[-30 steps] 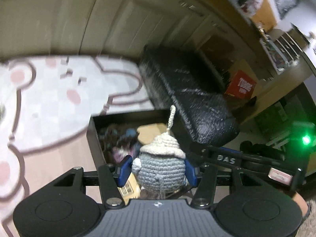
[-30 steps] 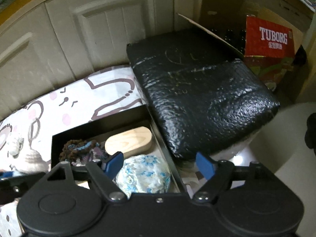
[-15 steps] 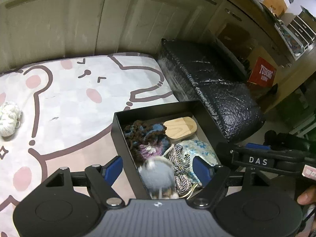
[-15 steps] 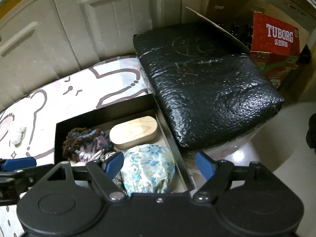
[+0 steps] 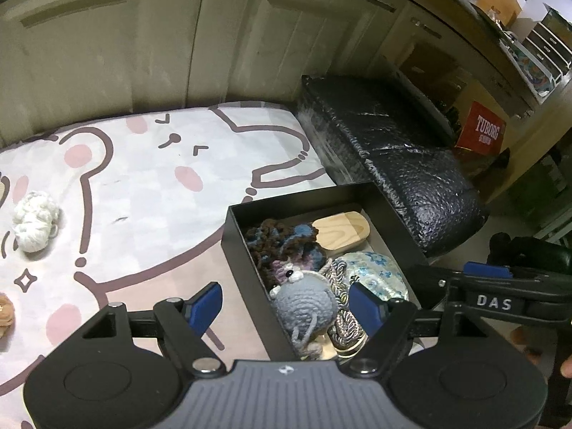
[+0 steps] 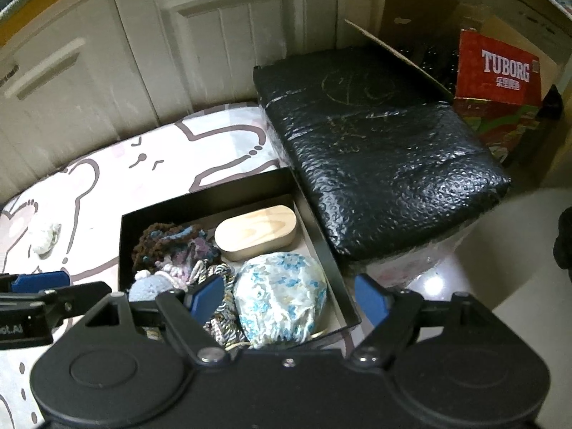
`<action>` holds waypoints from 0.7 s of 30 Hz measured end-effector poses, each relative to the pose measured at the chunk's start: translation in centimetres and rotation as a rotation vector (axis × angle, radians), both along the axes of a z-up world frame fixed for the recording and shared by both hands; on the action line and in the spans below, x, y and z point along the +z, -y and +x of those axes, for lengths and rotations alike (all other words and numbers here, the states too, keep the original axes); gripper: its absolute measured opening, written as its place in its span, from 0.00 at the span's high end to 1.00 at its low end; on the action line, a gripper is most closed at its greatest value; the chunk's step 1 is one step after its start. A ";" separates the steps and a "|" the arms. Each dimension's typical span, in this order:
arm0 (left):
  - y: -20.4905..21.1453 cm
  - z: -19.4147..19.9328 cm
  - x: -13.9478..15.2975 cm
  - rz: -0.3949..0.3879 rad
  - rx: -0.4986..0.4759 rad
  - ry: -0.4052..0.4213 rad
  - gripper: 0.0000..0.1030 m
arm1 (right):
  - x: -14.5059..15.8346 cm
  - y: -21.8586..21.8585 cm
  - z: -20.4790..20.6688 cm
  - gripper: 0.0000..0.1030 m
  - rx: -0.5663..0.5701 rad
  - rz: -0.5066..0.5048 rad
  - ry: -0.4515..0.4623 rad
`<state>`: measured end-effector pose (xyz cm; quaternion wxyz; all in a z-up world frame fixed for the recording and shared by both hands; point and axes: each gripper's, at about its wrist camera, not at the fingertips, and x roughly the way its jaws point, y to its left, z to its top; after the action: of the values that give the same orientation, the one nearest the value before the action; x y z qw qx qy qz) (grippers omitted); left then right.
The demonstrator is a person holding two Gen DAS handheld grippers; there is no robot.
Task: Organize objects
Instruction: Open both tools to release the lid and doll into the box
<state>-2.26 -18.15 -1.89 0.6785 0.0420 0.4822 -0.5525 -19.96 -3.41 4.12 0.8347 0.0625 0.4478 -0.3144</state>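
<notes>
A grey crochet doll [image 5: 304, 304] lies in the near corner of the black box [image 5: 246, 261], beside a dark yarn piece [image 5: 279, 239], a wooden case [image 5: 341, 230], a braided cord [image 5: 339, 279] and a blue floral pouch [image 5: 375, 268]. My left gripper [image 5: 284, 302] hovers open above the doll, its pads clear of it. My right gripper [image 6: 289, 298] stands open over the floral pouch [image 6: 282, 293] and holds nothing. A white yarn ball [image 5: 35, 221] rests on the mat at the far left.
The box sits on a cartoon-print mat [image 5: 143, 186]. A black bubble-wrapped block [image 6: 375, 136] borders the box on the right, with a red Tuborg carton [image 6: 500, 71] behind. Cupboard doors [image 5: 143, 35] close off the back. A brown item [image 5: 5, 314] shows at the left edge.
My left gripper opened and let go of the grey doll, which dropped into the box. The right gripper stayed open and almost still.
</notes>
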 end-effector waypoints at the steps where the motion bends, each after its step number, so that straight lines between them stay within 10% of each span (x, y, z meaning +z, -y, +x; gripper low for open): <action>1: -0.1 0.0 0.0 0.001 -0.001 0.005 0.24 | 0.2 -0.1 -0.2 0.21 0.000 -0.001 0.007; 21: -2.6 0.0 0.9 0.070 0.035 0.215 0.00 | 2.3 -3.3 -2.7 0.07 0.005 -0.080 0.065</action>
<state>-2.27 -15.53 -0.98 0.7338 0.1165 0.4265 -0.5158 -22.67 -0.11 6.43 0.8513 0.0383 0.4078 -0.3279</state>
